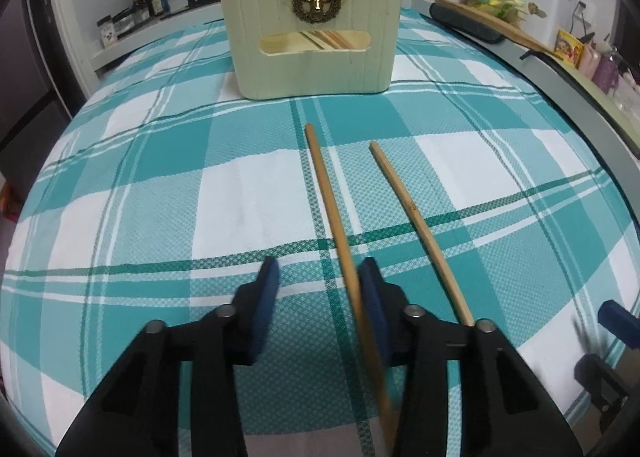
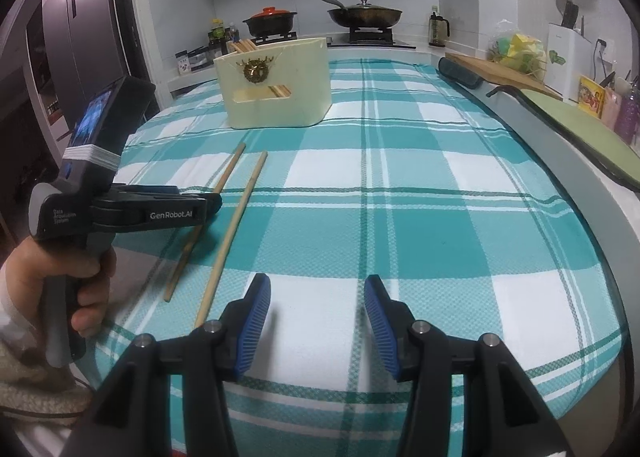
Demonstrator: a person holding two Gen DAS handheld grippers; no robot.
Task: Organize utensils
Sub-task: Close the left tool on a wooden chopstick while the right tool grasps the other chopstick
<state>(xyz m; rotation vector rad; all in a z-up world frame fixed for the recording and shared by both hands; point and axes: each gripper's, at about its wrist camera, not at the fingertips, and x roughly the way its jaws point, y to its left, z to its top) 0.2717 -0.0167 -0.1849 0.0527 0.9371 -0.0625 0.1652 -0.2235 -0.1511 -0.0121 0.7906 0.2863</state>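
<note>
We are closing in on a chopstick [image 1: 332,213].
Our left gripper [image 1: 318,289] is straddling it, pads not yet pinching; our right gripper [image 2: 316,311] is hovering half-open, empty.

A: How are the left tongs held?

B: The left tongs [image 1: 320,265] are pointed steeply down toward the surface. The handle is gripped by a hand [image 2: 76,281] whose fingers are curled round it, and a pale sleeve is seen at the wrist. The blue pads are kept apart, with a chopstick [image 1: 328,209] between them, laid against the right-hand pad only.

A: And the right tongs?

B: The right tongs [image 2: 316,285] are also tilted downward, and their ribbed blue pads [image 2: 256,321] are parted.
</note>
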